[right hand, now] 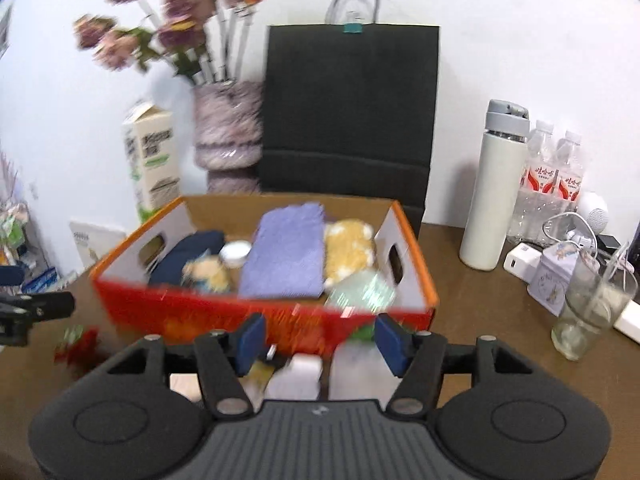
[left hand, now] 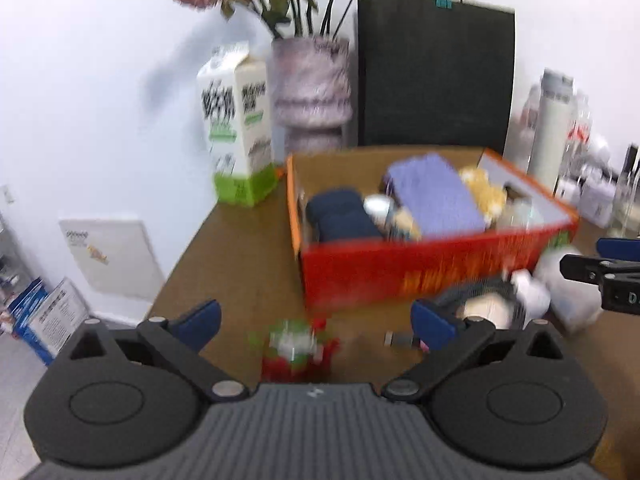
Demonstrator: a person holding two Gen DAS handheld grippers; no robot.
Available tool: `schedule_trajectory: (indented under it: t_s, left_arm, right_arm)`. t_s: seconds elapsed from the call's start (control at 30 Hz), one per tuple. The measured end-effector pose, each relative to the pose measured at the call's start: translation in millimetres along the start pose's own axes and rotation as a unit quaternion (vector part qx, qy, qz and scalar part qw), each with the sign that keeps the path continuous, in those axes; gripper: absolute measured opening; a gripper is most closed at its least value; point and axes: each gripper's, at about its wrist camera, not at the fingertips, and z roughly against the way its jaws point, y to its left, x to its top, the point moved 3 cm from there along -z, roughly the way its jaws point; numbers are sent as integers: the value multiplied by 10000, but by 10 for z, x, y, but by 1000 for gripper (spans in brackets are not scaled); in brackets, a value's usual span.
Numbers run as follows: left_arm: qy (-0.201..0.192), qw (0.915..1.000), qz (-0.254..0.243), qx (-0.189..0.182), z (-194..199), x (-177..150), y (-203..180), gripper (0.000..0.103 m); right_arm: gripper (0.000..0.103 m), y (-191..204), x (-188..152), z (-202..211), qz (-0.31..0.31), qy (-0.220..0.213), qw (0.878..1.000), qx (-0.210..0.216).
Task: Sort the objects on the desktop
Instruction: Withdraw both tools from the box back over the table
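Left tongs: blue pads spread wide, released, nothing between them; they hang above the brown bench.

Small red, green and white item: on the bench below the gap of the left tongs, blurred, its kind not readable.

Small dark flat item: on the bench just beside the right pad of the left tongs, too blurred to name.

Round dark-rimmed object: on the bench in front of the box, next to white packets.

Right tongs: pads parted, released, gripping nothing; a white bottle and a white container stand on the bench beneath them, close to the box front.

Red and orange cardboard box: mid-bench, open-topped. Contents: purple cloth, dark blue bundle, yellow fluffy item, a small round tin, a pale green packet at the near right corner.

Behind the box: milk carton, pinkish vase with dried flowers, black paper bag.

Right side of the bench: white flask, two water bottles, a glass, a white charger, a small printed tin.
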Motion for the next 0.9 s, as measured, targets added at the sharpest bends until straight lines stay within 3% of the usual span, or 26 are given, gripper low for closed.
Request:
schedule_trajectory:
  t_s: [0.07, 0.2, 0.27, 0.37, 0.5, 0.67, 0.9]
  left_arm:
    - [34, 10000, 47, -25, 94, -171, -24, 103]
    - [106, 9973, 524, -505, 305, -517, -93, 103]
    - [179, 9963, 475, -688, 378, -673, -161, 103]
    - [218, 9975, 329, -594, 462, -846, -230, 103]
    - [273, 9944, 545, -864, 576, -1024, -237, 103]
    - [301, 9892, 677, -1262, 611, -1081, -288, 103]
    - [313, 9900, 478, -1287, 578, -900, -383, 103]
  right_arm:
    - [59, 89, -163, 49, 30, 77, 10000, 36]
    - [59, 229, -492, 243, -107, 121, 9997, 177]
    - [62, 294, -662, 344, -72, 98, 9998, 163]
    - [66, 300, -876, 450, -159, 285, 9995, 34]
    - [66, 258, -1063, 656, -354, 378, 9986, -68]
    - [68, 245, -1195, 753, -360, 433, 9983, -114]
    - [68, 206, -1207, 708, -336, 539, 9979, -98]
